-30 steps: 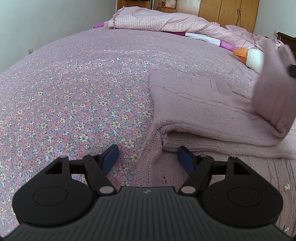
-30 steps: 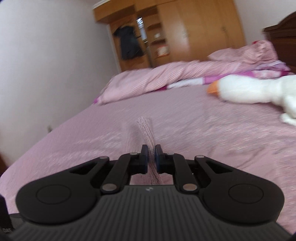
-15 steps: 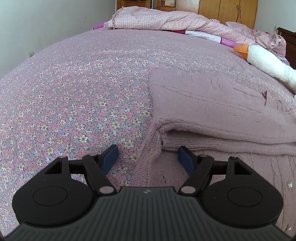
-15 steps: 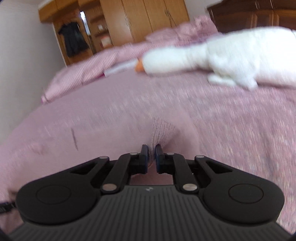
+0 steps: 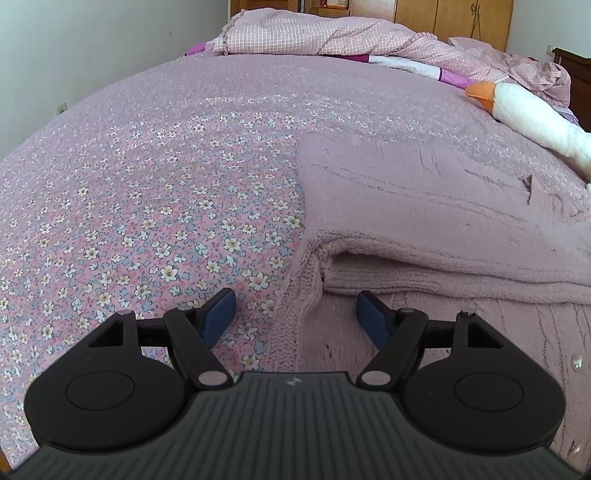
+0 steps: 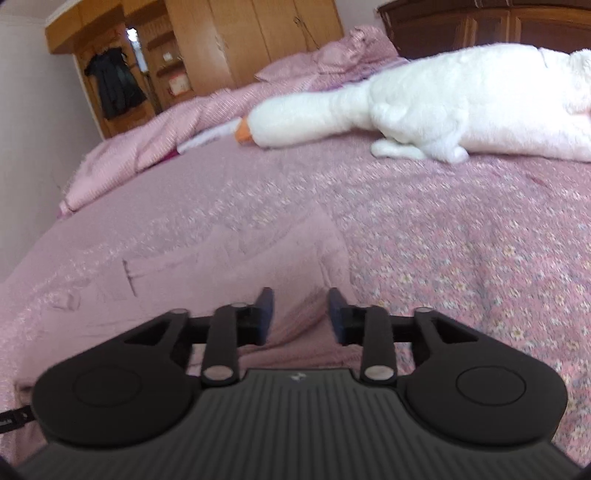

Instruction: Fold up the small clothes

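A pale pink knitted cardigan (image 5: 424, 221) lies folded in layers on the flowered bedspread, its near edge and buttons by my left gripper (image 5: 293, 308). That gripper stands open, its blue pads straddling the cardigan's left edge without holding it. In the right wrist view the same cardigan (image 6: 236, 266) lies flat with a folded sleeve on top. My right gripper (image 6: 301, 312) is open just above the garment's right end, nothing between its pads.
A white plush goose (image 6: 424, 107) with an orange beak lies on the bed to the right (image 5: 524, 110). A crumpled pink checked quilt (image 5: 332, 35) lies at the head of the bed. Wooden wardrobes (image 6: 240, 40) stand behind. Bare flowered bedspread (image 5: 147, 192) stretches to the left.
My right gripper carried a part of the cardigan over, laid it on the garment, then opened and let it go. The left gripper has stayed in place, open.
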`<act>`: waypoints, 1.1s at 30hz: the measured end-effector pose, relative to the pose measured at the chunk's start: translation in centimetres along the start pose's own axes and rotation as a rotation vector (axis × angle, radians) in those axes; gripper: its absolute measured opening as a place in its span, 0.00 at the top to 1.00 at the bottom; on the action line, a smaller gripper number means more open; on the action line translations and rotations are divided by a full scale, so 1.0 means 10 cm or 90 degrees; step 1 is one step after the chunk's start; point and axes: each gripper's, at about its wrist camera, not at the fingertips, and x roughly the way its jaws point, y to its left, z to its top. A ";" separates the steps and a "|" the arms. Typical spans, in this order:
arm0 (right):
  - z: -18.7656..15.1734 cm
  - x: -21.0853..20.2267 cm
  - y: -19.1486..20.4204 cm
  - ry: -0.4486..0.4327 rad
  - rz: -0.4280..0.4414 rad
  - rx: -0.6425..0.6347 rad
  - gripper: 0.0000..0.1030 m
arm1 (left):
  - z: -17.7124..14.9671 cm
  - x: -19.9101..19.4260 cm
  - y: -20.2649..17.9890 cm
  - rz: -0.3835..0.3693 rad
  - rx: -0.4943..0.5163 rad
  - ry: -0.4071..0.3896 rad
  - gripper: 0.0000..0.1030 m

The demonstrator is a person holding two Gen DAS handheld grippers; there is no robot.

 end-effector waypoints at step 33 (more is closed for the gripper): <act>-0.65 -1.25 0.03 0.171 0.233 -0.332 0.36 | -0.72 -1.35 -0.27 -0.109 0.259 0.062 0.06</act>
